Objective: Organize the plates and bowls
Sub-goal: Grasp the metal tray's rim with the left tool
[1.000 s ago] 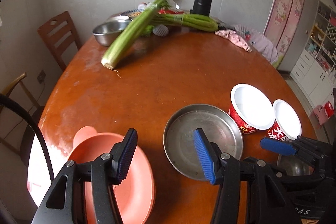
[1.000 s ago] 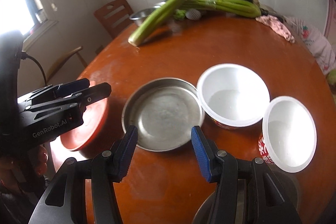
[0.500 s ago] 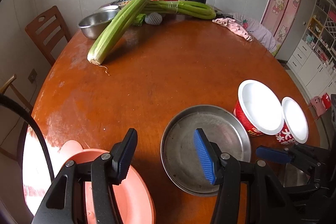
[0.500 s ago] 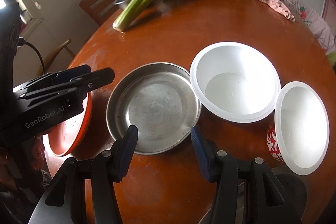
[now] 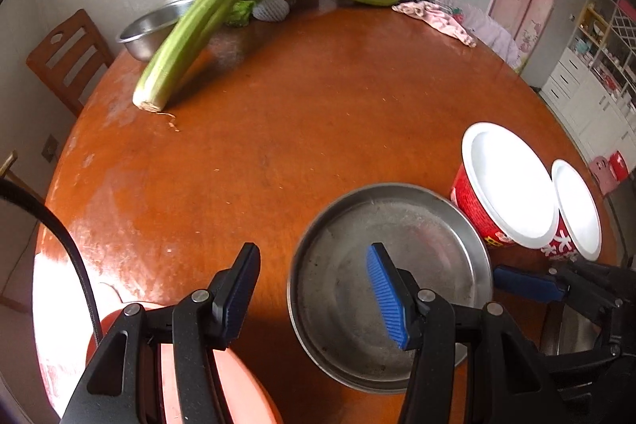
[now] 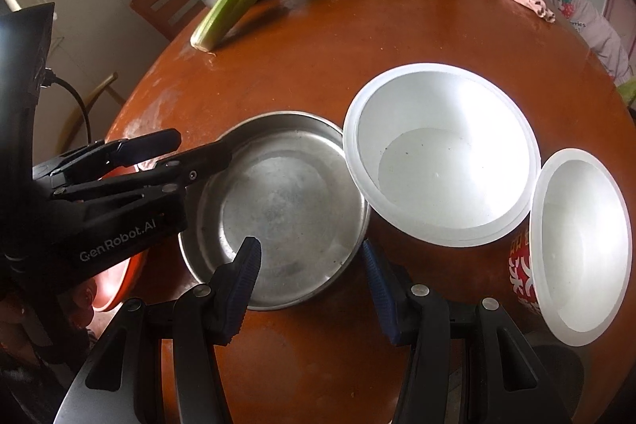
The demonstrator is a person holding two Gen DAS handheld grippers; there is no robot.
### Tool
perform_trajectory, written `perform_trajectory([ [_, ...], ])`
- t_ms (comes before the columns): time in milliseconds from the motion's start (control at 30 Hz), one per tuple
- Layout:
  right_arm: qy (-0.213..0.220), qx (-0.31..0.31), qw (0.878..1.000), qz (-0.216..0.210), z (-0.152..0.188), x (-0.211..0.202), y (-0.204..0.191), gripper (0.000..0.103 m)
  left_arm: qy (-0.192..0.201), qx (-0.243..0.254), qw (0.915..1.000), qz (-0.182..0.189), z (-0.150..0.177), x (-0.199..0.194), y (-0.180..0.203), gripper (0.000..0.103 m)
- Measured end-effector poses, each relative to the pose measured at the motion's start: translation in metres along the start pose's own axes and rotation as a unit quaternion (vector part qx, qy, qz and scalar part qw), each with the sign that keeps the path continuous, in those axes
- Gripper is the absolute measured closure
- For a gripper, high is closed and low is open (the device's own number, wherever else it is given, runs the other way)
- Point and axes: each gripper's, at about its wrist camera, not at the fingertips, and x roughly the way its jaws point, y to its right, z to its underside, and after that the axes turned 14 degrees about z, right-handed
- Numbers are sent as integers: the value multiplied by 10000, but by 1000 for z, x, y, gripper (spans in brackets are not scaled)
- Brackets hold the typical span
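Task looks barely started, judging by the layout: nothing is stacked yet. The steel plate sits flat on the round wooden table near the front edge, and everything else is placed off it. Large white bowl stands just right of the steel plate, rims touching or nearly so; the small white bowl is right of that, tilted, touching the large one. The orange plate lies left of the steel plate, apart from it.

Left gripper straddles the steel plate's left rim, jaws standing apart, nothing between the pads. Right gripper is over the steel plate's near rim, jaws likewise apart, empty. Neither holds anything.

Left to do, by my read: gather plates together, nest the bowls.

Hard to see: the orange plate is mostly covered by the left gripper in both views. A further steel piece shows under the right gripper by the steel plate's right front; bowl or plate, cannot tell. Another steel bowl far behind the steel plate is half hidden by celery.
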Motion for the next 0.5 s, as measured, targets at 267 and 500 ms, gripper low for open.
perform_trajectory([
  [267, -38, -113, 9998, 153, -2, 4, -6, 48, -209, 5, 9998, -15, 2, 12, -1, 48],
  [500, -131, -247, 9993, 243, 0, 12, -14, 48, -313, -49, 9995, 87, 3, 20, -3, 49],
])
